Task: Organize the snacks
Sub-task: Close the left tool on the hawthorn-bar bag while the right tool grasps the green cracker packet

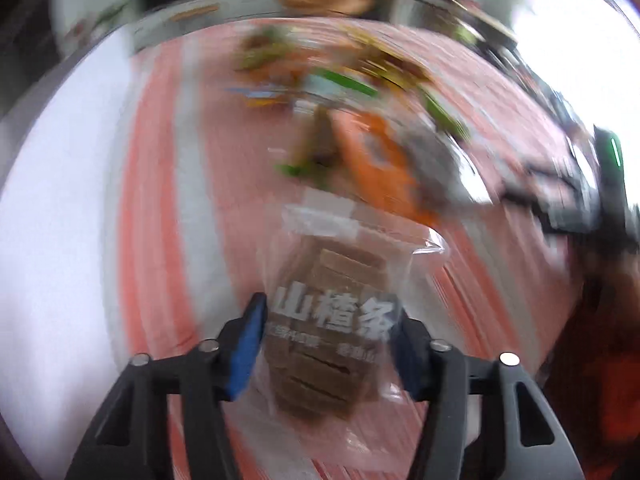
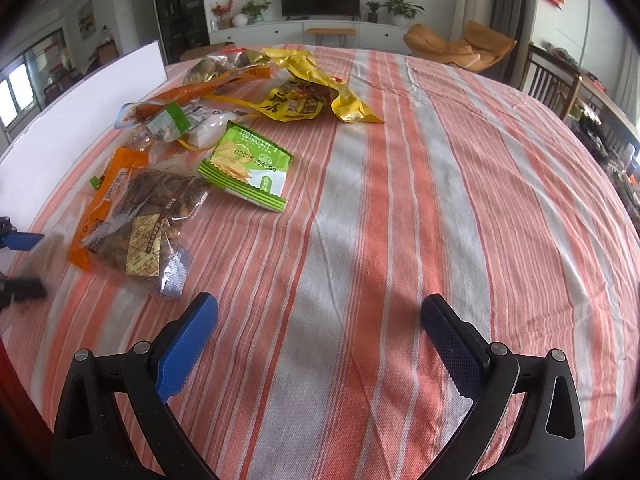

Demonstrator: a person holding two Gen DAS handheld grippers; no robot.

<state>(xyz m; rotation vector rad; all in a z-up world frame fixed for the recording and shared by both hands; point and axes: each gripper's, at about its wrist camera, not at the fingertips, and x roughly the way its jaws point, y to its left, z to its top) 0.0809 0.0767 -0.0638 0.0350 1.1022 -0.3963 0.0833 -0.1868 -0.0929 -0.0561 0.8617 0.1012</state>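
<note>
Left gripper (image 1: 330,330) is clenching a clear plastic pouch of brown hawthorn strips with bold white lettering (image 1: 332,320), the blue pad and the dark pad pressing its two edges, and I am carrying it just above the bench draped in an orange-and-white striped cloth (image 2: 400,200). That view is badly smeared, so I am hedging: the pouch seems to be clear of the cloth, but I cannot be certain.

Right gripper (image 2: 320,344) is hanging released over bare cloth, jaws wide apart with nothing between them.

I am judging this as the carry step for one snack, with most of the sorting not yet done. The loose heap is lying well apart from my right gripper: a green-and-white cracker packet (image 2: 248,168), a crumpled yellow foil bag (image 2: 304,96), and an orange-edged clear bag of dark snacks (image 2: 132,216). A white board (image 2: 76,108) is standing along the far left edge.

Next I am needing a clear spot to set the pouch flat before opening, and no destination container is showing anywhere.
</note>
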